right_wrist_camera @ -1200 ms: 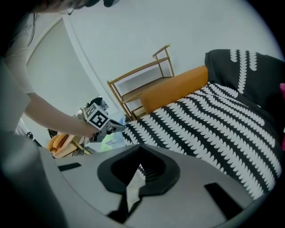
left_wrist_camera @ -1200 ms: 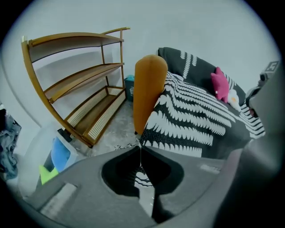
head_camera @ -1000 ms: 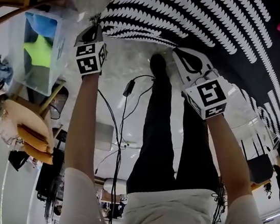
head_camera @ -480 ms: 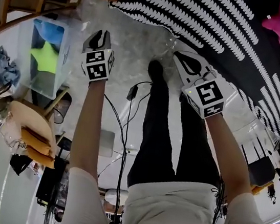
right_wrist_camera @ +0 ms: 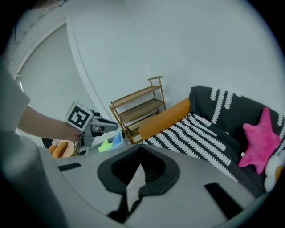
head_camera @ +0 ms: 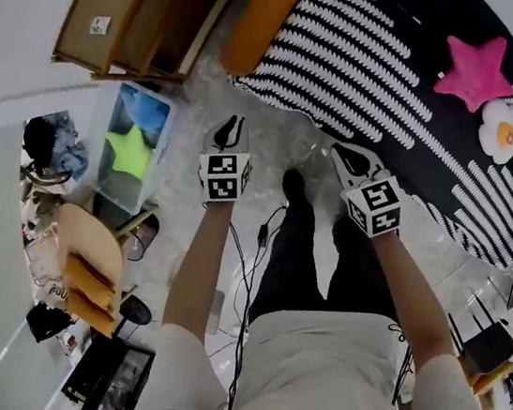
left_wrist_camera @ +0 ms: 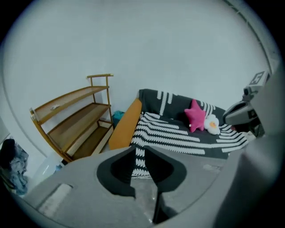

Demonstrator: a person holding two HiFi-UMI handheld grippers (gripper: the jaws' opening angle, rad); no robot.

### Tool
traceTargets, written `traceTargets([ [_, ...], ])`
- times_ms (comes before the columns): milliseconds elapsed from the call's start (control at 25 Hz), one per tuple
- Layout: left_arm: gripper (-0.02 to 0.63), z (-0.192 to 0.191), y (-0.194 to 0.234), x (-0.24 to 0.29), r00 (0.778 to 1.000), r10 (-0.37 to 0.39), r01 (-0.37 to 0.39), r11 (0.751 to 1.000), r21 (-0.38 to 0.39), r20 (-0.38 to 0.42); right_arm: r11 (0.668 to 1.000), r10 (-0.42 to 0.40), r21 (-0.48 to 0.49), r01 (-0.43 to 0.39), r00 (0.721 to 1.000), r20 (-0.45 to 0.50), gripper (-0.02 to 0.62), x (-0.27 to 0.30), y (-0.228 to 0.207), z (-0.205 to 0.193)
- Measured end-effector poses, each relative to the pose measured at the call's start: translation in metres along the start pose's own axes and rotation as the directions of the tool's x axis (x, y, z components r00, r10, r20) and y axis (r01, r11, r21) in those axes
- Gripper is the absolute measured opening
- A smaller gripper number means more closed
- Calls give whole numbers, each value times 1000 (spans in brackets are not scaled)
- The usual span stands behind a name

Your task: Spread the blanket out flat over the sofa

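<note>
The blanket (head_camera: 371,64), black with white leaf-like stripes, lies over the sofa at about 1 o'clock from the person. It covers the seat and the backrest, and its front edge hangs down toward the floor (head_camera: 275,140). Only the orange armrest (head_camera: 263,20) at the left end is uncovered. A pink star cushion (head_camera: 474,69) and a flower cushion (head_camera: 506,130) sit on the blanket at 2 o'clock. Their weight probably helps to keep the cloth in place. Both grippers are held in the air before the sofa, apart from the cloth, so I judge that the spreading is almost finished and the person is checking the result. The left gripper (head_camera: 232,130) holds nothing. Its jaws have just been opening and then came a little together again; now a narrow gap stands between them, and through it only the far blanket and the floor show. The right gripper (head_camera: 350,158) has its tips meeting. Behind them there is a pale wedge, which I read as the floor and not as cloth, so it seems empty too. A wooden shelf (head_camera: 142,8) stands at 11 o'clock, and a clear box (head_camera: 132,149) with a green star shape inside is at 9 o'clock. The hanging front edge may still need some smoothing.
</note>
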State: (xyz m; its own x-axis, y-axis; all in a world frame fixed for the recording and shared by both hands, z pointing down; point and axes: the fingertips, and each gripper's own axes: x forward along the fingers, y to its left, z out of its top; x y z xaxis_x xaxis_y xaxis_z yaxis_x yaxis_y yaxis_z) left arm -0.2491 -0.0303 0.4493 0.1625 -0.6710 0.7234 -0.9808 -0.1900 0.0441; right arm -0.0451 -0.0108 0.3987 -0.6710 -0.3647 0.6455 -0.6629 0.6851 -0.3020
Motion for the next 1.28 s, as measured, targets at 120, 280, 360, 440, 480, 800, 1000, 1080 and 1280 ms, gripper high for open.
traceTargets([
  [120,61,45,-20,-48,998,-40,37,998,50,52,999,-31,11,31,999,20,-3,-38,4,27],
  [280,46,88,-42,-110,991,-97,89,992,91,96,998,-66,-16,67,997,48,-3,-91,10,62],
  [360,40,103,-49,-139,988,-116,107,990,87,105,997,-76,-29,78,995,69,-3,-117,16,79],
  [440,31,117,-57,-166,984,-136,128,989,76,116,995,-88,-39,92,991,97,-3,-143,21,98],
  [480,29,124,-62,-180,981,-150,142,987,70,126,994,-94,-46,99,989,112,-2,-155,24,108],
  [800,26,175,-116,-265,941,-250,241,968,66,228,985,-113,-103,141,964,241,-2,-239,40,172],
  [1000,21,213,-141,-297,918,-272,253,962,101,289,986,-94,-100,130,947,307,-2,-282,37,197],
  [1080,18,227,-150,-308,910,-266,243,964,111,318,987,-74,-109,117,940,332,-3,-299,36,204],
  [1280,18,253,-177,-336,891,-240,216,971,106,384,984,-22,-154,86,926,378,-2,-339,31,216],
])
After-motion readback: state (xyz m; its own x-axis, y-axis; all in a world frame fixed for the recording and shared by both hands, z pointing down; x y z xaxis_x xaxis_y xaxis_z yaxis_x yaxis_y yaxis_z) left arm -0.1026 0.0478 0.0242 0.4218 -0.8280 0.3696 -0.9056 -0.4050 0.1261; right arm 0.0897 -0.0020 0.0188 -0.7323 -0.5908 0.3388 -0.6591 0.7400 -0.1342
